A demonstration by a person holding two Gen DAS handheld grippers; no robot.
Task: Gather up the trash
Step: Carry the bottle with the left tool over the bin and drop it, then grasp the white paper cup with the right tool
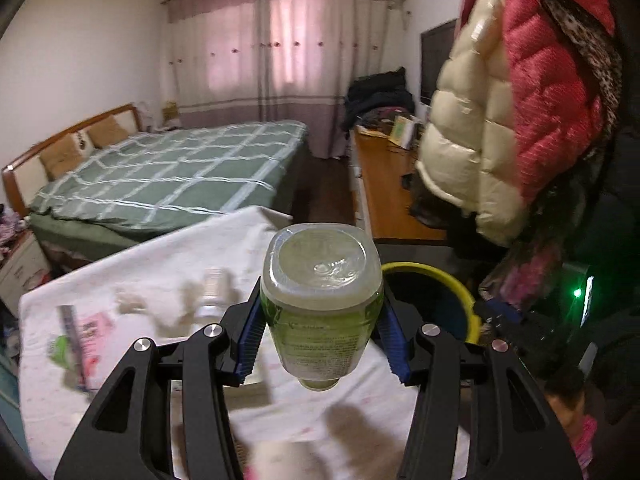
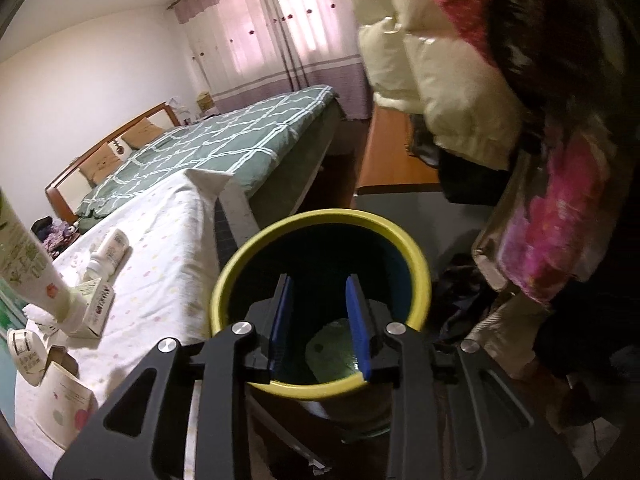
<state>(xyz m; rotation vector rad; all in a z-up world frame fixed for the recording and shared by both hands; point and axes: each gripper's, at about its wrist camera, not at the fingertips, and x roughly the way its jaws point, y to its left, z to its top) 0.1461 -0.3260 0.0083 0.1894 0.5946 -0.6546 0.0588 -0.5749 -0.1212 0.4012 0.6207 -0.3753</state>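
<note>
Left gripper (image 1: 322,320) clamps green bottle (image 1: 320,304), label print unreadable | yellow-rimmed bin (image 1: 460,288) just right of it | right gripper (image 2: 320,320) agape, empty, over bin (image 2: 236,264) | carton (image 2: 98,312) left, print illegible

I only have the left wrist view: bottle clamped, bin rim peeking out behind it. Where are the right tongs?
Observer: The right tongs hang open over the yellow-rimmed bin, nothing between the pads.
Operator: Anything in the bin already?
Observer: Yes, a pale green piece lies at the bottom; I cannot tell what it is.
Operator: My view of the table is blurred. What trash is left there?
Observer: On the dotted cloth lie a small white bottle on its side, a small box and an open carton. Your green bottle shows at the right view's left edge.
</note>
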